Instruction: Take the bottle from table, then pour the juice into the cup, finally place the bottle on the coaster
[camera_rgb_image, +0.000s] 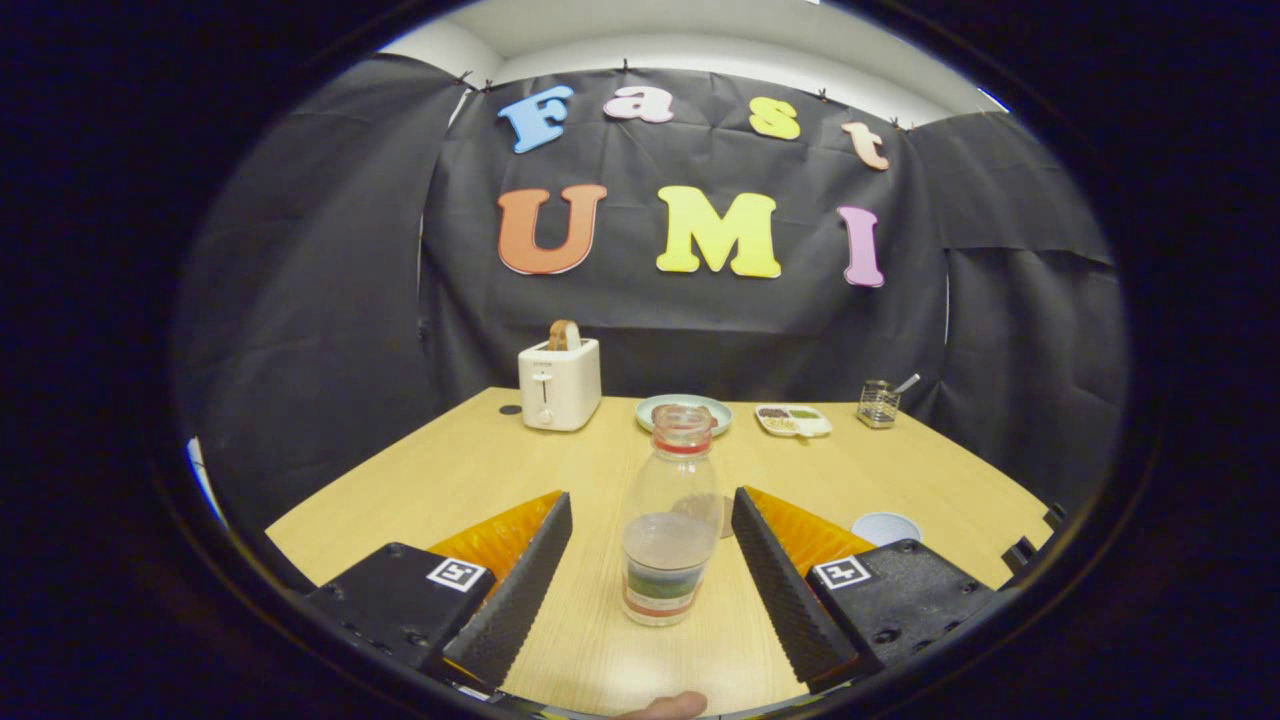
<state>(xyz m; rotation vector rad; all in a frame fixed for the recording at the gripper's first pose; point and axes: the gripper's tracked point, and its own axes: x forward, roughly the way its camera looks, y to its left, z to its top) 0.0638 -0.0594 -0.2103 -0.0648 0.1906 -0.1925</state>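
Black cloth walls close in a pale wood table (480, 470), stuff sitting mostly along the far edge.

Left to right from the claw (652, 522): toaster (559, 383) far ahead-left w/ a slice of bread (564, 335) sticking up. Plate (686, 408) straight ahead, beyond the bottle (670, 520). Snack tray (793, 420) ahead-right, then a wire holder (879, 403) further right at the back. Round pale disc (886, 527) just past the right finger, prob the coaster, though it could be the cup rim; can't tell. No sure cup otherwise.

Claw is wide open, holding nothing. Bottle stands upright betw the fingers, gaps both sides, no contact yet. Clear bottle, red ring at the neck, no cap that I can see, liquid in the lower part only.

Risks, as I judge them:
- Bottle sits a bit nearer the right finger, so that side may touch first and shove or tip it. Open neck = spill.
- Thin clear plastic prob gives under a hard squeeze, so liquid could rise or the grip slip.
- Grabbing low on the label leaves a top-heavy swing when tilted to pour.
- Right finger body may hide the disc, so placing could be half blind.
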